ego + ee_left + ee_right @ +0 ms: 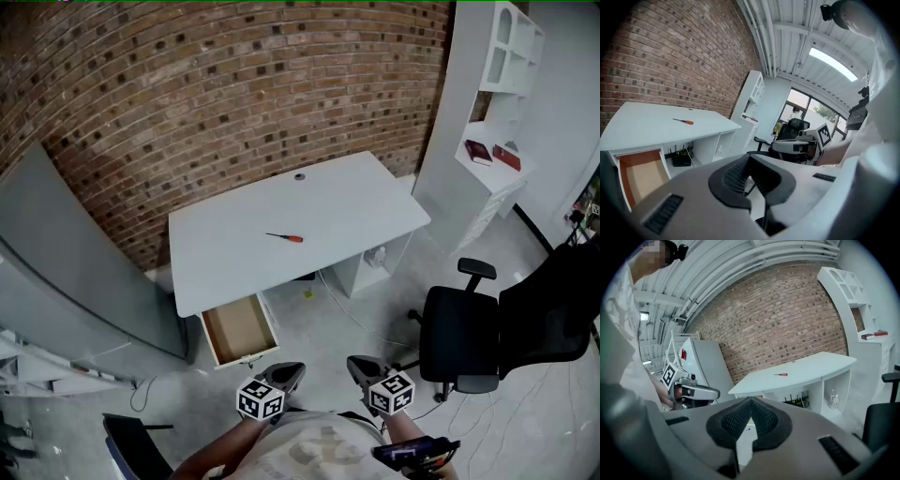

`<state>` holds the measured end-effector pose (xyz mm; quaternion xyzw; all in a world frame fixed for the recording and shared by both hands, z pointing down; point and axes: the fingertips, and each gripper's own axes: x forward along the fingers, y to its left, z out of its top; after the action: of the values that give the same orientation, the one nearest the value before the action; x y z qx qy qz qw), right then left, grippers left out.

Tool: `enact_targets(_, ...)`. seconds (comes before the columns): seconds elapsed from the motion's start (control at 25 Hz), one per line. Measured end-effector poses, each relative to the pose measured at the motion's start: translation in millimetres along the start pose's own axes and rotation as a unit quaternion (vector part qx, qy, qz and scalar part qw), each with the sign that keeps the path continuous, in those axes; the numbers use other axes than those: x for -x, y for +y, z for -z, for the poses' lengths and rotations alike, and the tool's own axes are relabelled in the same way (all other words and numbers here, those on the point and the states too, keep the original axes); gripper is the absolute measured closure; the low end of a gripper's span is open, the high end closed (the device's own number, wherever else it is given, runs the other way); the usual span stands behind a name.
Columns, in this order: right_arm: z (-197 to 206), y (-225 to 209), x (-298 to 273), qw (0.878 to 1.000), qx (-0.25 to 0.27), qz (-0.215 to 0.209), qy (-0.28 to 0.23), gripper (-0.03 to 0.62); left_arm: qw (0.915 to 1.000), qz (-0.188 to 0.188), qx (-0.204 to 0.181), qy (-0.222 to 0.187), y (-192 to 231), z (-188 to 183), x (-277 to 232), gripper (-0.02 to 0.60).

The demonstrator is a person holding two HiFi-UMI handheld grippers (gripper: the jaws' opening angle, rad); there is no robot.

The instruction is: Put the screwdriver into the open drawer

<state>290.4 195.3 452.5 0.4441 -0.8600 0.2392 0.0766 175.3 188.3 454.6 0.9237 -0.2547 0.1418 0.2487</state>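
— Your left tool (287,376) and right tool (360,369) sit lowest in the head view, side by side. How do they stand?
— Both are pinched shut, pad tips meeting, and neither holds anything.
— And the screwdriver (284,237)?
— It lies flat near the middle of the desk (356,202), well apart from both your tools. Its long axis runs along the desk's length, with the orange handle toward your right and the metal shaft toward your left.
— The drawer (239,330)?
— It's pulled out toward you under the desk's left front corner. Only its brown bottom shows inside.
— Anything else?
— A black office chair (459,342) stands on the floor at your right.
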Motion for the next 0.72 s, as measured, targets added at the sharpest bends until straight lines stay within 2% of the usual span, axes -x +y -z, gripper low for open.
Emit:
enact_targets(0.56, 16, -14, 28, 1.000, 0.004, -0.008, -0.011, 0.572, 0.9997, 0.005, -0.025, 0.004, -28, -6, -32, 0.561)
enact_targets(0.72, 19, -23, 32, 1.000, -0.011, -0.008, -0.015, 0.571, 0.9995, 0.009, -0.028, 0.009, -34, -5, -43, 0.561)
